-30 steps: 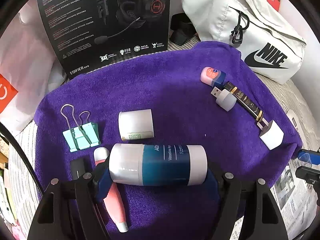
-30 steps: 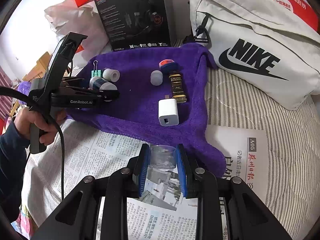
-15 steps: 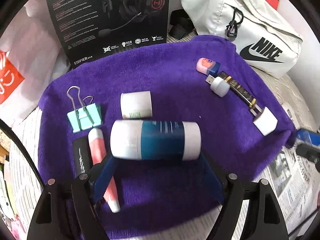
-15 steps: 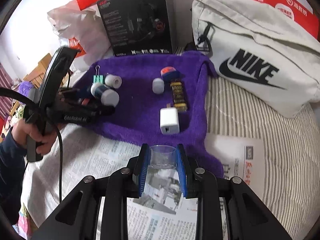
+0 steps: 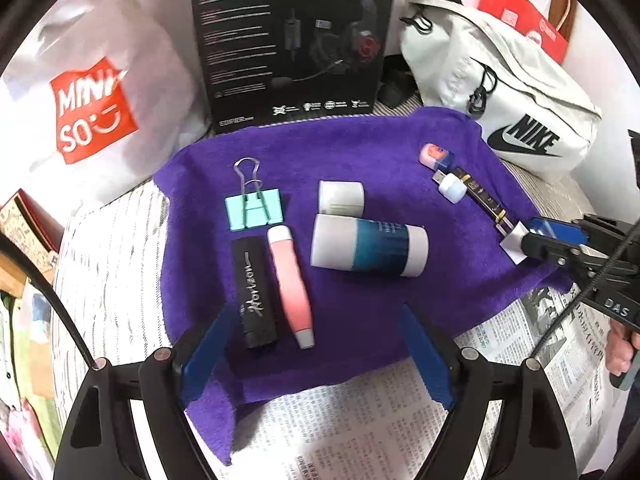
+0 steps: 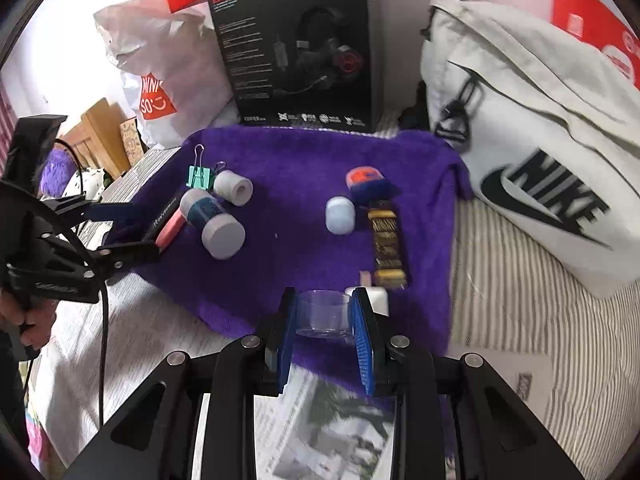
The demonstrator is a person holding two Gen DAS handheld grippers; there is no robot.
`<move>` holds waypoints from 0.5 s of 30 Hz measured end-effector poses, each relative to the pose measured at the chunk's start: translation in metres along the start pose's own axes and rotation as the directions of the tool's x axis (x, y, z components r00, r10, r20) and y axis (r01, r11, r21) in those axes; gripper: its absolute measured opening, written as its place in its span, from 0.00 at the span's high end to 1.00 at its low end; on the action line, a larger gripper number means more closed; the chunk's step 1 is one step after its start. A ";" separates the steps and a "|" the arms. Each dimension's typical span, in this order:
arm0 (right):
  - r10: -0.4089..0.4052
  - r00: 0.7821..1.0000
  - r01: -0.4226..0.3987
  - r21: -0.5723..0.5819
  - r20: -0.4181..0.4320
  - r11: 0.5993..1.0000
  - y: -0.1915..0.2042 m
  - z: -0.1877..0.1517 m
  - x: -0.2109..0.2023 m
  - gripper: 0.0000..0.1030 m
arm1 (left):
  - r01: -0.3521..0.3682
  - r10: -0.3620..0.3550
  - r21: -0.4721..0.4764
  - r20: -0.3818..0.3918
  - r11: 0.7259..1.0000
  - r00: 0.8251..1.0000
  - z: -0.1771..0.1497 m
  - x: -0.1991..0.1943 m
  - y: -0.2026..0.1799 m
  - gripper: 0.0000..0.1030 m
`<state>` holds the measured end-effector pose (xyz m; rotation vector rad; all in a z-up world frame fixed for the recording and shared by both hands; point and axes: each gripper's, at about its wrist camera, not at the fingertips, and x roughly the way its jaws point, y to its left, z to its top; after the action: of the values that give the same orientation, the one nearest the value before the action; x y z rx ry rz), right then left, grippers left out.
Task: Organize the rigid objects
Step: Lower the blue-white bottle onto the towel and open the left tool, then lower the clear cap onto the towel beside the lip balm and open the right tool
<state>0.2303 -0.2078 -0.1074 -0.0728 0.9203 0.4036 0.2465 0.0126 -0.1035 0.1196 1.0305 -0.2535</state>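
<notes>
One blue-and-white bottle is lying on its side on the purple towel, ahead of the left claw, whose jaws are standing wide apart, gripping nothing. The right claw is clamping one clear plastic cup over the towel's near edge, beside one white charger.

This is a home bedroom. A striped bed carries a purple towel and newspaper. Behind them lean a Miniso shopping bag, a headset box and a Nike bag.
</notes>
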 end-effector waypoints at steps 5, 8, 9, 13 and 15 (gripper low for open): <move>0.013 1.000 -0.013 -0.034 -0.011 0.999 0.009 0.016 0.021 0.73 | -0.007 0.007 -0.004 -0.005 1.000 1.000 -0.004 0.001 0.007 0.19; 0.004 0.999 -0.006 -0.065 -0.034 0.998 0.014 0.022 0.037 0.73 | -0.006 0.006 -0.017 -0.012 1.000 1.000 -0.006 0.004 0.012 0.19; -0.004 0.999 0.001 -0.076 -0.045 0.997 0.015 0.023 0.044 0.73 | -0.005 0.005 -0.020 -0.015 1.000 1.000 -0.006 0.004 0.014 0.19; -0.021 0.997 0.015 -0.086 -0.079 0.996 0.015 0.025 0.063 0.73 | 0.006 -0.007 -0.020 -0.014 1.000 1.000 -0.008 0.004 0.018 0.19; -0.022 0.996 0.015 -0.083 -0.085 0.996 0.014 0.025 0.068 0.73 | 0.008 -0.009 -0.019 -0.013 1.000 1.000 -0.007 0.004 0.019 0.19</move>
<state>0.2810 -0.1680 -0.1442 -0.1754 0.9864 0.4237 0.2475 0.0320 -0.1113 0.0995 1.0463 -0.2508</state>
